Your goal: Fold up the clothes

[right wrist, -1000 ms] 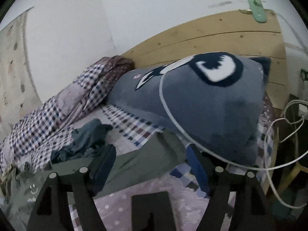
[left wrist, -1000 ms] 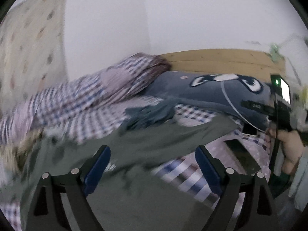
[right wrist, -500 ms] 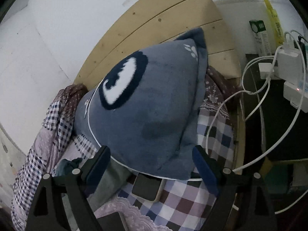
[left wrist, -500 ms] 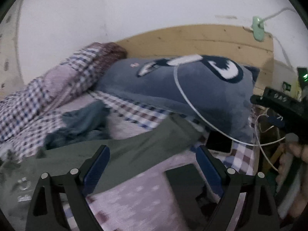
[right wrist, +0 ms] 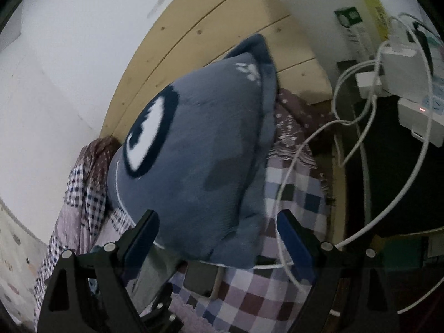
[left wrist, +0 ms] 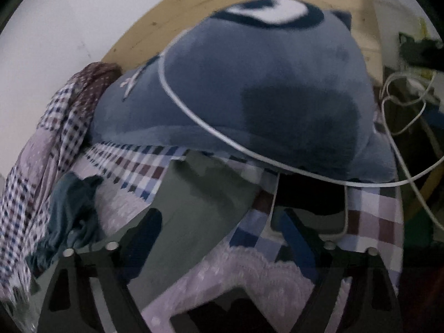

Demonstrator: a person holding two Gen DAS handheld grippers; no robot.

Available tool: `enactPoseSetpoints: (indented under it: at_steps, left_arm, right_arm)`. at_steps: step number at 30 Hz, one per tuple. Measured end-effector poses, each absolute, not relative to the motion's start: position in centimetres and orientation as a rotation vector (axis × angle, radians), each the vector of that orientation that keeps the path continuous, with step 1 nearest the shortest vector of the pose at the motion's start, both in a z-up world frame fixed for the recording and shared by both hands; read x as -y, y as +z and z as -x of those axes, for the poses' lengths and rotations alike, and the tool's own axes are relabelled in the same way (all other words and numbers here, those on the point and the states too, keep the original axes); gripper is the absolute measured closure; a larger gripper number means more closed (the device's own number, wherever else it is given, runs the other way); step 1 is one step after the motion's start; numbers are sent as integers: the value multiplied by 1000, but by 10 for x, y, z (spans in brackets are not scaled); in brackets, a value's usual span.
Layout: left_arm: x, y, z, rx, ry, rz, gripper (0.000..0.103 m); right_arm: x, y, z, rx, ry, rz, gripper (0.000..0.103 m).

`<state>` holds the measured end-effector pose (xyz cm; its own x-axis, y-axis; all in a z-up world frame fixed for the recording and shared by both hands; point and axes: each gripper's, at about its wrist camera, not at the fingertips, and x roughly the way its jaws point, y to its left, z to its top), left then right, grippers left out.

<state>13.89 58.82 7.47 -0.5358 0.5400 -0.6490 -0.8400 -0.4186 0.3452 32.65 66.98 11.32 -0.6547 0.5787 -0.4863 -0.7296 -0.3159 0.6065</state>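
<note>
An olive-green garment (left wrist: 194,208) lies spread on the checked bedsheet (left wrist: 369,222), with one end reaching toward the big grey-blue plush pillow (left wrist: 263,97). A crumpled teal garment (left wrist: 69,216) sits to its left. My left gripper (left wrist: 222,230) hovers open just over the olive garment's end, holding nothing. In the right wrist view only a strip of the olive garment (right wrist: 149,277) shows at the lower left. My right gripper (right wrist: 217,238) is open and empty in front of the pillow (right wrist: 199,152).
A dark phone (right wrist: 202,280) lies on the sheet under the pillow's edge. A white cable (left wrist: 222,136) drapes over the pillow and runs to chargers (right wrist: 399,63) on the bedside stand at the right. A checked quilt (left wrist: 55,138) is heaped at the left. The wooden headboard (right wrist: 222,36) stands behind.
Both views have swung right and forward, from the spread garments toward the pillow and headboard. The right view now takes in the bedside chargers. Both grippers stayed open.
</note>
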Motion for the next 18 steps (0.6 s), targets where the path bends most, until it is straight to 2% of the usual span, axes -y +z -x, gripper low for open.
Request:
enactPoseSetpoints:
  at_steps: [3,5,9,10,11,12,16,18]
  left_arm:
    - [-606,64,-138,-905,1998,559,23]
    - [-615,59,-136,-940,1979,558,32]
    - [-628,54,-131,-963,1947,564,35]
    - [-630,54,-131,-971,1940,562,46]
    - [-633,53,-129,-982,1932,571,66]
    - [-634,51,-126,-986,1917,602,72]
    - [-629,50,-117,-917,1886,663,74]
    - [-627,51,-116,-911,1876,667,82]
  right_arm:
    - [-675,110,-332,-1098,2021,219,13]
    - [-677,107,-334,-1119,2018,216,13]
    - [-680,106,-336,-1142,2016,211,13]
    - [-681,105,-337,-1146,2016,211,13]
    - [-681,105,-337,-1153,2015,211,13]
    - [-682,104,-338,-1161,2014,210,13]
    - [-683,102,-341,-1180,2009,198,13]
    - [-683,101,-341,-1184,2009,195,13]
